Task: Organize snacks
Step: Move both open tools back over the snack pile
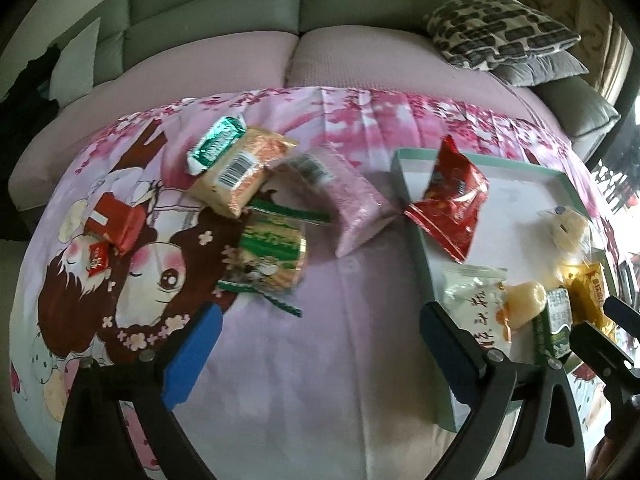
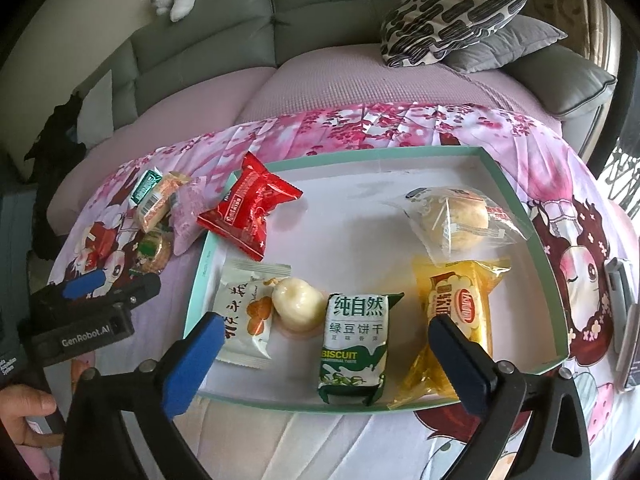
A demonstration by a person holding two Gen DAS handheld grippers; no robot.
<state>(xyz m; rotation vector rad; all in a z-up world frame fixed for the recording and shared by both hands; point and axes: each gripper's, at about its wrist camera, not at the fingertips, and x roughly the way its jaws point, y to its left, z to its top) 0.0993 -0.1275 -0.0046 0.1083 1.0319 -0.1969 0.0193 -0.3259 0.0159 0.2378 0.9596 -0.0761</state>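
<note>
A shallow tray with a teal rim (image 2: 516, 200) lies on the cartoon cloth and holds a green biscuit pack (image 2: 354, 344), a yellow pack (image 2: 456, 308), a wrapped bun (image 2: 456, 216), a white pack (image 2: 244, 312) and a pale jelly cup (image 2: 298, 304). A red pack (image 2: 248, 208) rests across the tray's left rim; it also shows in the left wrist view (image 1: 452, 200). My right gripper (image 2: 324, 344) is open and empty over the tray's near edge. My left gripper (image 1: 320, 344) is open and empty over bare cloth, left of the tray (image 1: 420, 240). Loose snacks lie beyond it: a pink pack (image 1: 356, 204), a green cookie pack (image 1: 274, 256), an orange pack (image 1: 240, 168).
A red box (image 1: 116, 220) and a small red candy (image 1: 98, 262) lie at the cloth's left. A grey sofa (image 1: 280, 0) with a patterned pillow (image 1: 500, 28) stands behind. A phone-like object (image 2: 624, 308) lies right of the tray.
</note>
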